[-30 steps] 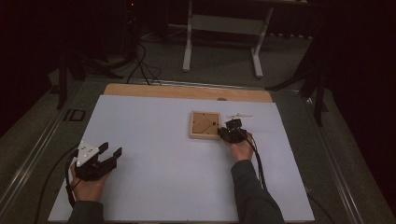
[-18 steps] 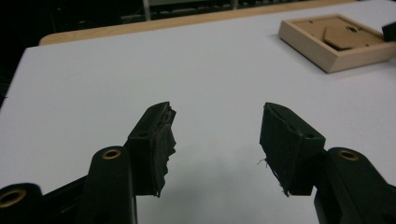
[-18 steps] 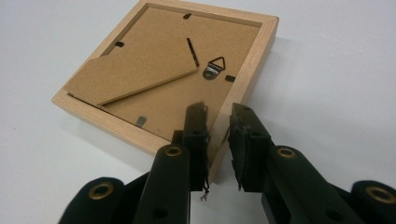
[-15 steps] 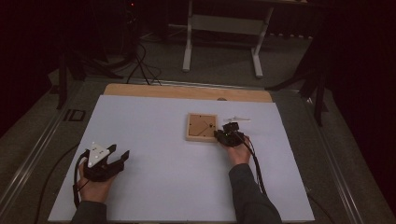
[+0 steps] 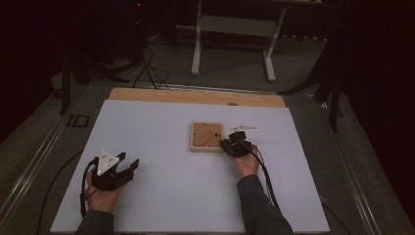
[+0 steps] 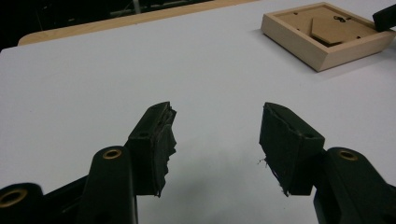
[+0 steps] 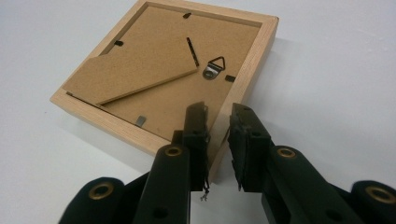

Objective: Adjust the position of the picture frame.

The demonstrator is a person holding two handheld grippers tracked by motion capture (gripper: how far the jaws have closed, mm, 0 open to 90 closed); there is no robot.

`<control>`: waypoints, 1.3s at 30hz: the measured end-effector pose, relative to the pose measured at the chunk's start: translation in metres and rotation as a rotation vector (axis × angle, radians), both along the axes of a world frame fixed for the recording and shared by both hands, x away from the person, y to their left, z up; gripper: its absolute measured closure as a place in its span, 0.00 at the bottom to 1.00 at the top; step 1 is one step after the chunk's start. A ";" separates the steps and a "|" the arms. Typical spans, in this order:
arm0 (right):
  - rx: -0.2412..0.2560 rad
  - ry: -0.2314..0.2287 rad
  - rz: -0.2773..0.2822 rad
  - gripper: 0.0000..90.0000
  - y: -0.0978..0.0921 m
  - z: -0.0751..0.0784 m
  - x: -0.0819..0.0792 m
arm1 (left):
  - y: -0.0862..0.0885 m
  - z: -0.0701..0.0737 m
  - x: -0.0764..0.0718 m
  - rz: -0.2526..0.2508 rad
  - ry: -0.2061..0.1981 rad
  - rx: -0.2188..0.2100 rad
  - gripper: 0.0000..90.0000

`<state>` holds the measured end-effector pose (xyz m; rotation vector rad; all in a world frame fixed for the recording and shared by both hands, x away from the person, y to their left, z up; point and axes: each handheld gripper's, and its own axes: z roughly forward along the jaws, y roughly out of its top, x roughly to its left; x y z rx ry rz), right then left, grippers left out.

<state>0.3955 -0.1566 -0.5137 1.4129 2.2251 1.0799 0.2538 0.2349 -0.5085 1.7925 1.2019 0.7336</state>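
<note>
A light wooden picture frame [image 5: 205, 133] lies face down on the white table top [image 5: 171, 200], a little right of centre. Its brown backing board, fold-out stand and metal hanger [image 7: 214, 70] face up. My right gripper [image 5: 226, 145] sits at the frame's right rim. In the right gripper view the jaws [image 7: 218, 114] straddle that rim of the frame [image 7: 154, 70] and are nearly together, one inside and one outside. My left gripper [image 5: 128, 165] rests at the near left, open and holding nothing [image 6: 217, 112]. The frame [image 6: 327, 32] lies far off to its upper right.
A small white object [image 5: 243, 128] lies just beyond the right gripper. A bare wooden strip [image 5: 195, 96] runs along the table's far edge. A white stand [image 5: 198, 44] and cables occupy the dark floor behind. Cables trail from both grippers toward the near edge.
The frame and my right gripper have shifted slightly left and nearer. My left gripper has moved a little right and turned toward the frame.
</note>
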 end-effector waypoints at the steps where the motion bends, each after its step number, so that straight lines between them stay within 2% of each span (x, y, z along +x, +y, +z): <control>1: 0.005 0.001 0.003 0.85 0.000 0.000 -0.001 | 0.000 0.000 0.000 0.000 0.001 0.002 0.49; 25: 0.018 -0.009 0.038 0.85 0.016 -0.002 -0.026 | 0.001 -0.001 0.002 0.007 0.007 0.002 0.49; 39: 0.019 -0.029 0.033 0.85 0.025 -0.004 -0.040 | 0.002 -0.001 0.001 0.010 0.002 -0.003 0.49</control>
